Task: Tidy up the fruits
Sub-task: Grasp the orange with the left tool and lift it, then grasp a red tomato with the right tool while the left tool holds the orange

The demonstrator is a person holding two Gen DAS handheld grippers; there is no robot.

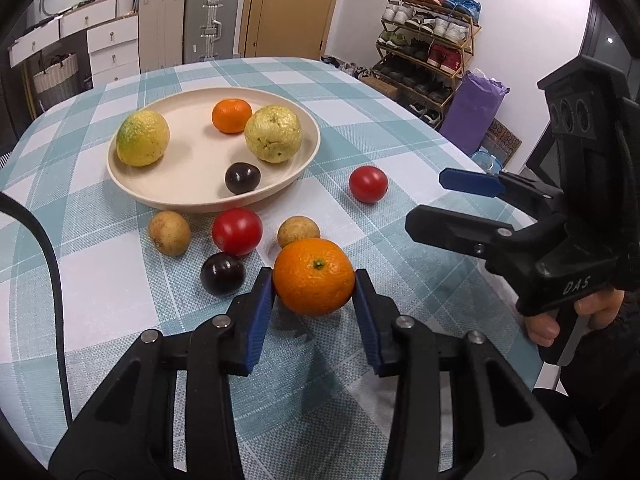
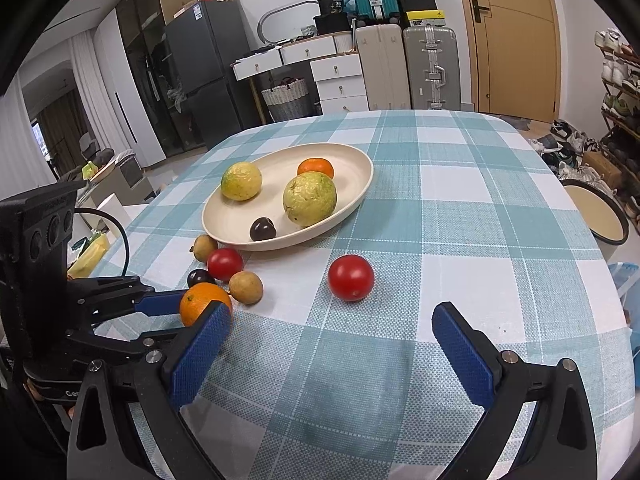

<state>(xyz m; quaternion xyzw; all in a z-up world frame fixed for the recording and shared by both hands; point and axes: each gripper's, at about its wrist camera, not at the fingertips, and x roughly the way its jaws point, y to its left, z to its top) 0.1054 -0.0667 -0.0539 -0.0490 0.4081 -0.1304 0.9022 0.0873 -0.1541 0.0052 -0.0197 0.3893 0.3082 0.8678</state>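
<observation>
The mandarin (image 1: 314,276) sits on the bench near its front edge, just in front of a brown longan (image 1: 298,231), with the left gripper (image 1: 314,294) clenched on it, blue pads pressing its two sides at the widest part. It looks light and firm, but the loose, waxy peel could dent or slip, so a gentle grip across the middle seems the right hold. The plate (image 1: 132,184) lies toward the middle of the bench; the right gripper (image 2: 332,344) hangs released and empty.
</observation>
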